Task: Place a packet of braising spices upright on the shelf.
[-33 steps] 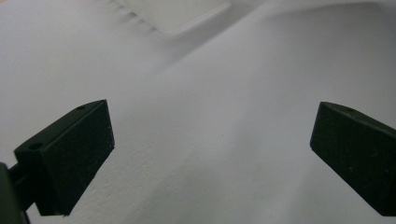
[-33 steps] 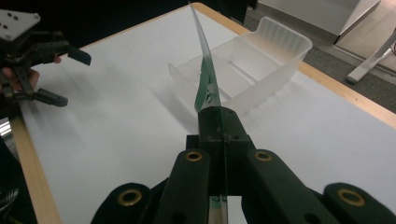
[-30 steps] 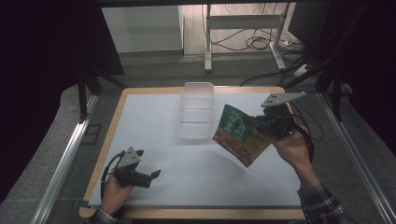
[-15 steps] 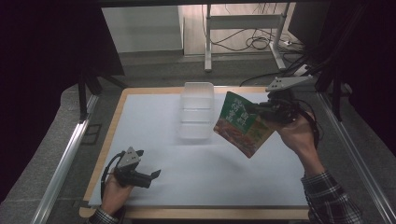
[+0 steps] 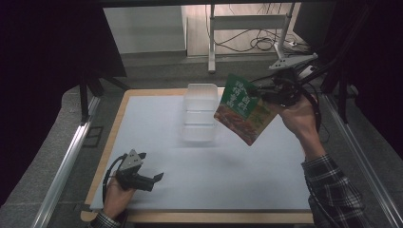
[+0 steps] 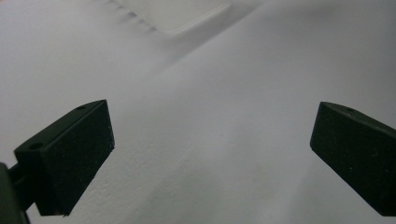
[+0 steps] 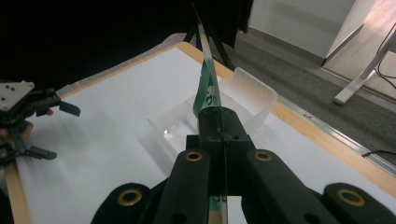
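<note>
right gripper (image 5: 265, 93) clenched on green food pouch (image 5: 243, 109), held aloft just right of clear plastic container (image 5: 199, 112) | left gripper (image 5: 153, 180) released, rested on white mat (image 5: 237, 175) | risk: pouch pinched by one edge, slip or swing likely

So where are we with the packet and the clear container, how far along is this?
Done: the right gripper has the green packet pinched at its edge and off the table. In hand: the packet hangs in the air just right of the clear container, not inside it. Left, if the container is the goal: lowering it in and releasing. The left gripper rests open near the front edge, holding nothing.
</note>
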### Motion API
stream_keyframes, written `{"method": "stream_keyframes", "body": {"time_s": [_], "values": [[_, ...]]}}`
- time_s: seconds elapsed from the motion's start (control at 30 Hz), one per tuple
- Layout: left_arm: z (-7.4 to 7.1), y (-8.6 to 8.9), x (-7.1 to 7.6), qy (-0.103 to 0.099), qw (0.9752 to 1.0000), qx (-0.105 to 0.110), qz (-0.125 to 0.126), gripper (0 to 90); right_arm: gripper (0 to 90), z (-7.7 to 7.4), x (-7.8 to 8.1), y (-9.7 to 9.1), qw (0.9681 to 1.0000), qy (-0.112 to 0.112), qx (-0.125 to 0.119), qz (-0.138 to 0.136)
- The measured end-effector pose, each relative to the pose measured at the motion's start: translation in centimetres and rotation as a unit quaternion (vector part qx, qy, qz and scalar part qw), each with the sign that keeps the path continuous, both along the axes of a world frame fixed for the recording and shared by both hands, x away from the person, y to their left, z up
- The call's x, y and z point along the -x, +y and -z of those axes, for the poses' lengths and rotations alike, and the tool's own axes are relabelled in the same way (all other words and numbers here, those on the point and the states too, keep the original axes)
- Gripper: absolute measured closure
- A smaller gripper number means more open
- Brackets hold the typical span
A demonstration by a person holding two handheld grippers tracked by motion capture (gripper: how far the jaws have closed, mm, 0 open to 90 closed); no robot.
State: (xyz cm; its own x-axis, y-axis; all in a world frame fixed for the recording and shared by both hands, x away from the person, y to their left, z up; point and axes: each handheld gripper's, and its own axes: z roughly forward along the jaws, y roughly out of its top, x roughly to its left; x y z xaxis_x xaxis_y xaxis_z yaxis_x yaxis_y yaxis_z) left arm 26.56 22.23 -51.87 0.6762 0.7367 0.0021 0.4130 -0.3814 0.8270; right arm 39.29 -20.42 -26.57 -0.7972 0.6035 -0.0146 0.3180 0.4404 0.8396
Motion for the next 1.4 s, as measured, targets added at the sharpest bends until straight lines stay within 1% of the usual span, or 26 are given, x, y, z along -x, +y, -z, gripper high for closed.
{"method": "stream_keyframes", "body": {"time_s": [0.2,0.43,0.57,0.77,0.97,1.07,1.23,1.4], "values": [[-0.1,0.1,0.0,0.0,1.0,0.005,-0.001,0.0,89.2,-0.6,-1.3,1.4,0.9999,-0.001,-0.007,-0.008],[-0.2,0.2,0.1,0.003,0.9998,0.019,0.002,0.0,89.3,-0.9,-2.6,3.3,0.9997,0.003,-0.018,-0.017],[-0.2,0.2,0.1,0.002,0.9998,0.021,0.003,0.0,89.2,-0.9,-3.3,4.6,0.9995,0.001,-0.019,-0.025],[-0.2,0.2,0.1,0.001,0.9998,0.022,0.004,0.0,89.2,-1.0,-4.3,6.5,0.9993,-0.003,-0.023,-0.029],[-0.2,0.2,0.1,0.0,0.9998,0.021,0.006,0.0,89.2,-1.0,-5.1,8.4,0.999,-0.011,-0.026,-0.035],[-0.2,0.2,0.1,0.0,0.9998,0.02,0.006,0.0,89.2,-1.0,-5.6,9.4,0.9987,-0.015,-0.029,-0.038],[-0.2,0.2,0.1,0.0,0.9998,0.021,0.007,0.0,89.2,-0.6,-6.4,11.0,0.9984,-0.02,-0.028,-0.045],[-0.2,0.2,0.1,0.0,0.9998,0.019,0.008,0.0,89.2,0.4,-7.1,12.3,0.9981,-0.024,-0.019,-0.054]]}}
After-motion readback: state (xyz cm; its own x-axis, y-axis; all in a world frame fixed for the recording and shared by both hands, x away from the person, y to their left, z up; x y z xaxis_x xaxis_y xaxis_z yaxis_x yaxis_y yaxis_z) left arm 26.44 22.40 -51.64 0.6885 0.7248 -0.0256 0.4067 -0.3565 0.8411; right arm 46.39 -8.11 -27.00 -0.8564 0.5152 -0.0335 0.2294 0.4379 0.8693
